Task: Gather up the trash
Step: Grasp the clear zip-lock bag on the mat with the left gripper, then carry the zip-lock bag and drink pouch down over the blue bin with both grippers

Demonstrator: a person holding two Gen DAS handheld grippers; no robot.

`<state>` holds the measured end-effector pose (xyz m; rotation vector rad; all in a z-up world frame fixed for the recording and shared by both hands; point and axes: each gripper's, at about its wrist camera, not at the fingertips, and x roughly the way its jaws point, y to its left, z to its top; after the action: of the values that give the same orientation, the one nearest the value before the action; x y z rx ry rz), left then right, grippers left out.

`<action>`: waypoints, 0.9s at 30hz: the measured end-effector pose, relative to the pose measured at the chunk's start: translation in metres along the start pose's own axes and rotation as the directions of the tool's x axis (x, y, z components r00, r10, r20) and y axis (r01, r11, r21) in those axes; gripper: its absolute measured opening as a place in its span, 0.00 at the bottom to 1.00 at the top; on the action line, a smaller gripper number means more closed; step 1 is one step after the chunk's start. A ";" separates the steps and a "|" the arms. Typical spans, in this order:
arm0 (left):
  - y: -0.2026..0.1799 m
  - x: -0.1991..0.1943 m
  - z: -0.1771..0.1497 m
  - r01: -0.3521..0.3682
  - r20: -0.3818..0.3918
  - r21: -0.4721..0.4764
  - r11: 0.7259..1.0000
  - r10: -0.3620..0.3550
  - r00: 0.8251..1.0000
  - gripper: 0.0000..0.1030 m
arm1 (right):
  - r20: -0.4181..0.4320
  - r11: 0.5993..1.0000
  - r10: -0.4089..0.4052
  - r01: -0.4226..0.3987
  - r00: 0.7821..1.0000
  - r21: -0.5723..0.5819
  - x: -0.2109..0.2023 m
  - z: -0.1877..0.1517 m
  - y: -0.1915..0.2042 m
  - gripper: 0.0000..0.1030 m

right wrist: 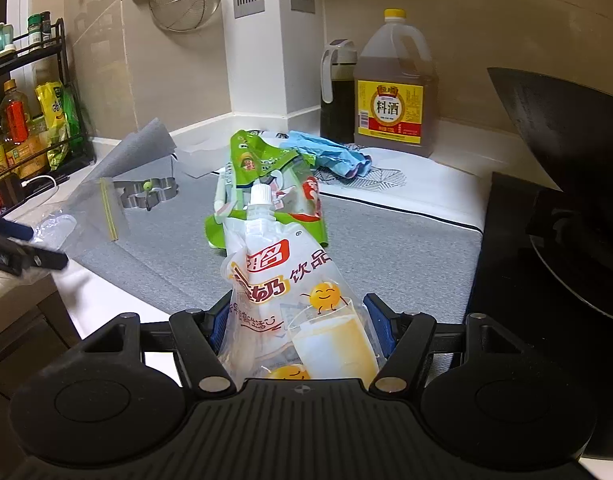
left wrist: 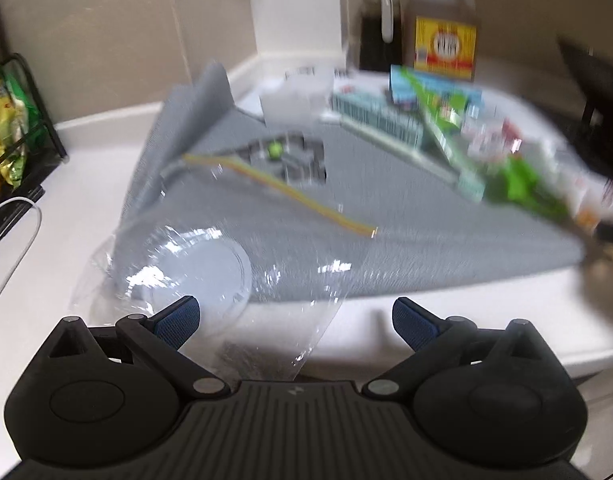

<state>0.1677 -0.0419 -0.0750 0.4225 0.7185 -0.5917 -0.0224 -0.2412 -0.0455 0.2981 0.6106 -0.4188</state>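
Two pieces of trash are in play: the drink pouch [right wrist: 290, 300], clamped between the right gripper [right wrist: 302, 328] fingers, and a clear zip bag [left wrist: 226, 264] draped over the left gripper [left wrist: 294, 320], whose fingers stand spread (pinching nothing, as far as I can tell). Best to hold the bag mouth wide before dropping the pouch in. Beyond the pouch, a green wrapper [right wrist: 266, 184] lies on the grey mat [right wrist: 386, 248]; a cooking-wine jug [right wrist: 394, 88] stands at the wall.

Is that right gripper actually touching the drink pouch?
Touching. The right wrist view shows the right gripper with both blue pads pressed against the drink pouch.
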 end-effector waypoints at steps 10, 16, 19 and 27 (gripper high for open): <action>0.025 -0.003 -0.002 0.029 0.006 -0.121 0.992 -0.028 1.000 0.09 | -0.010 1.000 -0.001 0.001 1.000 0.010 0.007 -0.002 -0.003 0.66; 0.034 -0.044 -0.013 0.027 0.096 -0.178 0.984 -0.010 0.995 0.06 | 0.005 1.000 0.012 -0.012 1.000 0.011 0.004 -0.003 0.000 0.66; 0.036 -0.075 -0.021 0.034 0.155 -0.205 0.978 -0.001 0.988 0.06 | 0.023 1.000 0.016 -0.016 1.000 0.007 -0.002 -0.001 0.003 0.66; 0.023 -0.156 -0.066 0.002 0.244 -0.230 0.973 0.056 0.968 0.06 | 0.078 0.997 0.075 -0.074 0.994 -0.020 -0.031 0.006 0.023 0.66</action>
<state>0.0560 0.0667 -0.0046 0.1393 0.5303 -0.5176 -0.0320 -0.2148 -0.0188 0.2857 0.5238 -0.3519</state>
